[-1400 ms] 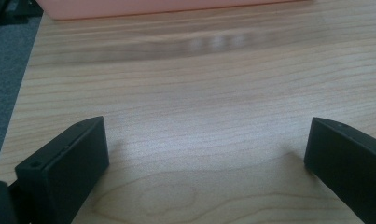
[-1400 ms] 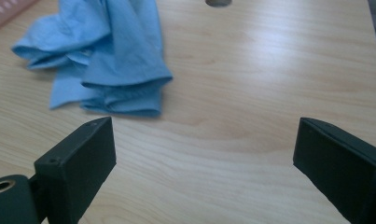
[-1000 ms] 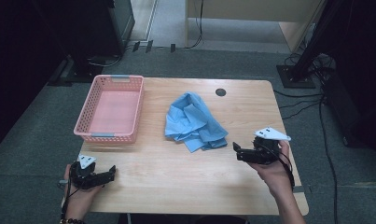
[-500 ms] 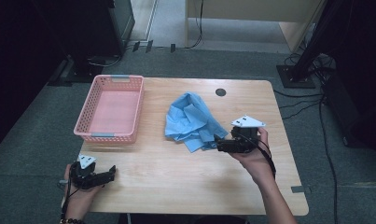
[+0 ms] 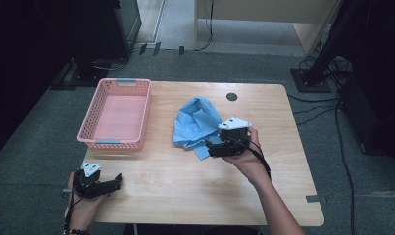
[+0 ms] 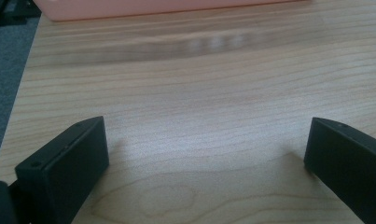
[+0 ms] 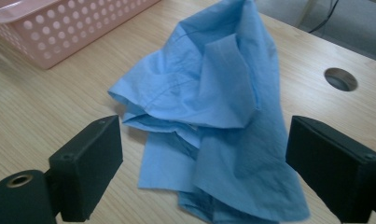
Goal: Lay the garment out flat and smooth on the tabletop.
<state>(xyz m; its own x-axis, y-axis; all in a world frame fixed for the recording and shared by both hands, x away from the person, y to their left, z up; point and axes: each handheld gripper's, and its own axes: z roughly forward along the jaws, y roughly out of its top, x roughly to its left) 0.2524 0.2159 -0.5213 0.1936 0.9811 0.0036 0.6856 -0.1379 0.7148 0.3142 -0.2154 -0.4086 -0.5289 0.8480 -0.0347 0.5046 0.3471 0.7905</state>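
High view: my right gripper (image 5: 210, 147) hovers at the near edge of the crumpled light-blue cloth (image 5: 197, 121), which lies in a loose heap near the middle of the pale wooden table (image 5: 185, 191). The cloth sits just to the right of the pink perforated plastic basket (image 5: 115, 113), apart from it, and below-left of the round dark cable hole (image 5: 232, 96) in the tabletop.

Right gripper view: my two black jaws stand wide apart, having just been closing a little. The folded lower part of the cloth (image 7: 213, 116) lies between them on the table. The pads do not press on it, and a strip of bare wood shows between the left jaw and the fabric. A corner of the basket (image 7: 59, 28) appears at upper left.

Left gripper view: my left gripper (image 6: 206, 154) is also spread wide, with bare wood grain between the jaws. In the high view it (image 5: 117, 180) rests low at the near left corner of the table, well apart from the cloth.
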